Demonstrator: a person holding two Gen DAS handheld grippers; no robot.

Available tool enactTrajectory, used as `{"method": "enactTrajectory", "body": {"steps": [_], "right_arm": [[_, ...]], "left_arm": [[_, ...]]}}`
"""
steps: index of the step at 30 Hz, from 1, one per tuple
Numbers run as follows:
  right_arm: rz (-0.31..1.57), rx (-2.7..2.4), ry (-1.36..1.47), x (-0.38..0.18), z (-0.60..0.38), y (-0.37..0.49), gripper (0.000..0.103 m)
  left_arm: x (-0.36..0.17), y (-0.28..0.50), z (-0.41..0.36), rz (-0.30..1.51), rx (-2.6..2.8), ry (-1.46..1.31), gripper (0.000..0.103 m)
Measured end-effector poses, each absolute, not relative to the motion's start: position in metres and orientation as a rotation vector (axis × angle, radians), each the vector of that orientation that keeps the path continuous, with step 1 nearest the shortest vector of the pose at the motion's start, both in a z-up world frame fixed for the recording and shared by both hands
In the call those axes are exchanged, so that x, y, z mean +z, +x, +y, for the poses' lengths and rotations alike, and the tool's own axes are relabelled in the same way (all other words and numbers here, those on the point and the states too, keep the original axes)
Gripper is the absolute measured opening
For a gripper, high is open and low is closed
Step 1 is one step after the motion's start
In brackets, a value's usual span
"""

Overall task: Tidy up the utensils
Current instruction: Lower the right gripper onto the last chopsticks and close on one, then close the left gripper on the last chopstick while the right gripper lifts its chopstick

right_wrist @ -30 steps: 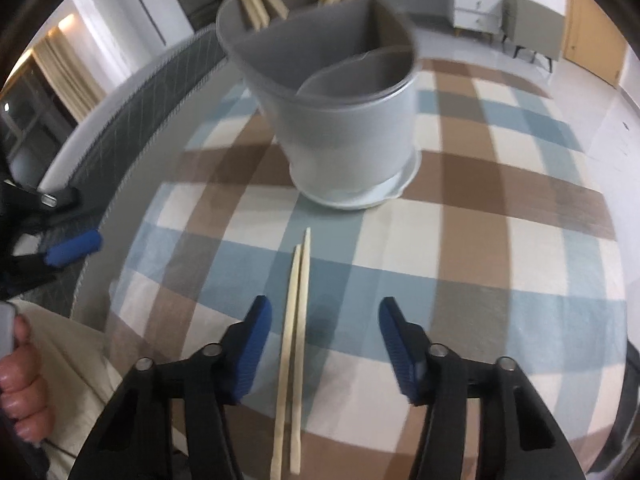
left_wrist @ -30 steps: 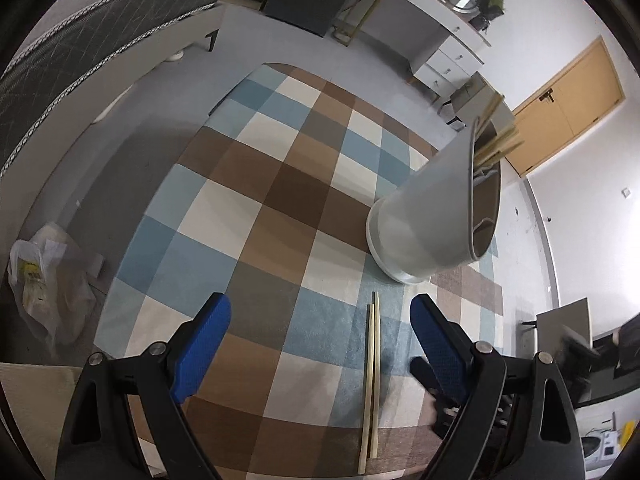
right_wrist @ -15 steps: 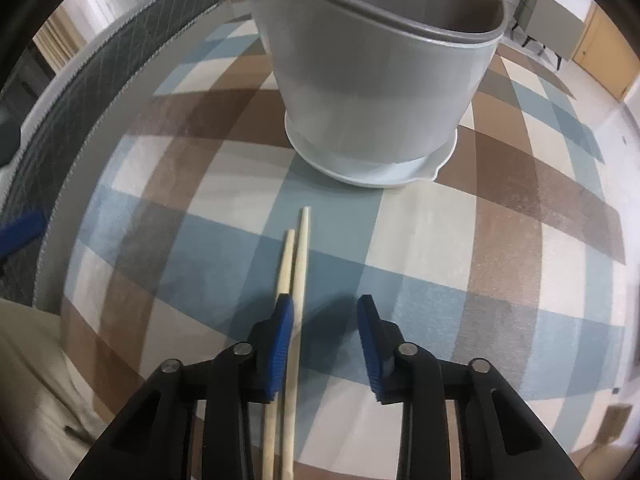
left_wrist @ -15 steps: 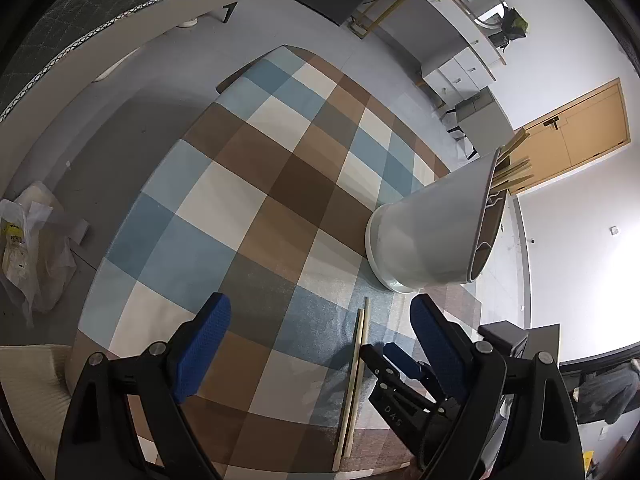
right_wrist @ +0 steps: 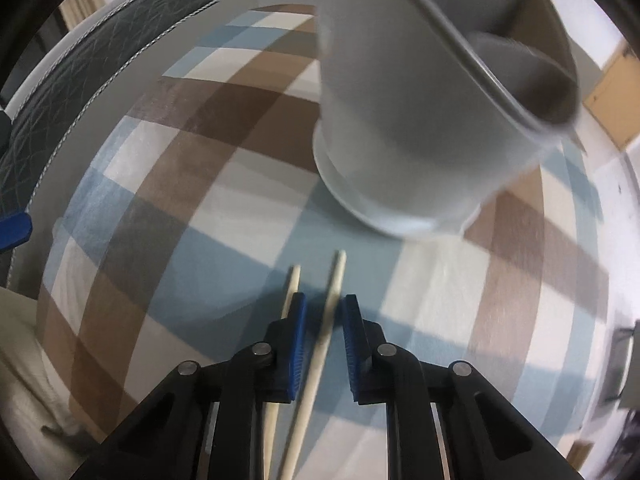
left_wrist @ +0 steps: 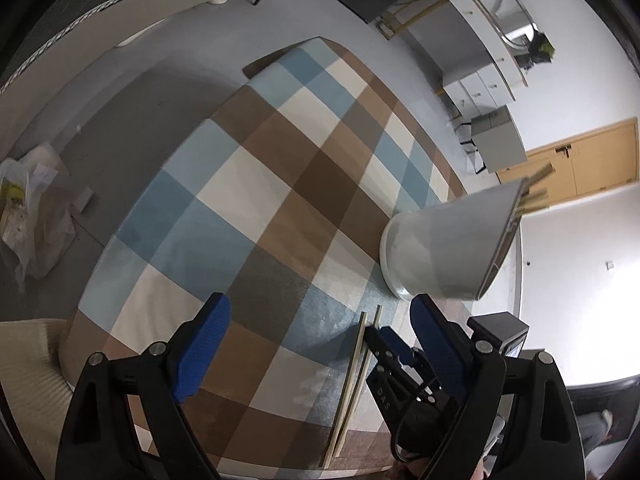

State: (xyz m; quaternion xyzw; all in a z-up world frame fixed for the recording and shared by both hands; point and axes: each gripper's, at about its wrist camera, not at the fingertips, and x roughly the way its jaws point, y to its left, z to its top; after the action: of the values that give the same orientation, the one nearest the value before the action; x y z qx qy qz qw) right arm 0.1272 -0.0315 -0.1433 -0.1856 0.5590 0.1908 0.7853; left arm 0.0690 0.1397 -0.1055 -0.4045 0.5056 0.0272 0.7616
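Observation:
Two pale wooden chopsticks (left_wrist: pixel 352 376) lie side by side on the checked tablecloth (left_wrist: pixel 280 184), just in front of a grey divided utensil holder (right_wrist: pixel 420 120) on a white saucer. More chopsticks (left_wrist: pixel 536 192) stick out of the holder (left_wrist: pixel 444 252). My right gripper (right_wrist: pixel 324 300) points steeply down with its jaws closing around the right-hand chopstick (right_wrist: pixel 334 280). A thin gap still shows on both sides of it. The other chopstick (right_wrist: pixel 290 292) lies just outside the left finger. My left gripper (left_wrist: pixel 320 312) hovers wide open over the cloth, holding nothing, with the right gripper (left_wrist: pixel 380 334) low beside its right finger.
The table's near edge runs close behind the chopsticks' back ends. On the floor to the left lies a white plastic bag (left_wrist: pixel 24 208). A padded bed edge (right_wrist: pixel 100 52) borders the table. White drawers (left_wrist: pixel 480 84) and a wooden door (left_wrist: pixel 592 160) stand far off.
My right gripper has come down close to the cloth, and its jaws have narrowed from wide around both chopsticks to straddling just one. It has entered the left wrist view, which has rolled.

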Motion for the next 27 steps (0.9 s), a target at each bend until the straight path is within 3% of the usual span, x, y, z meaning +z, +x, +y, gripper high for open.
{"method": "enactTrajectory", "body": {"steps": [3,5,11,17,27], "right_arm": [[1.202,0.422,-0.396,-0.143,-0.022,0.136,0.012],[1.206,0.431,-0.364,-0.143,-0.023,0.14,0.004],[1.158,0.438,-0.3,-0.135,-0.031,0.139,0.003],[1.009,0.448,-0.11,-0.093,-0.085,0.116,0.003],[0.915,0.437,0.212,-0.058,-0.173,0.094,0.003]], "left_arm": [[-0.108,0.07,0.144,1.101,0.074,-0.901,0.088],[-0.109,0.07,0.145,1.102,0.074,-0.903,0.088],[-0.11,0.072,0.142,1.102,0.076,-0.853,0.088],[-0.116,0.075,0.126,1.124,0.062,-0.744,0.088],[-0.133,0.074,0.075,1.232,-0.086,-0.535,0.088]]}}
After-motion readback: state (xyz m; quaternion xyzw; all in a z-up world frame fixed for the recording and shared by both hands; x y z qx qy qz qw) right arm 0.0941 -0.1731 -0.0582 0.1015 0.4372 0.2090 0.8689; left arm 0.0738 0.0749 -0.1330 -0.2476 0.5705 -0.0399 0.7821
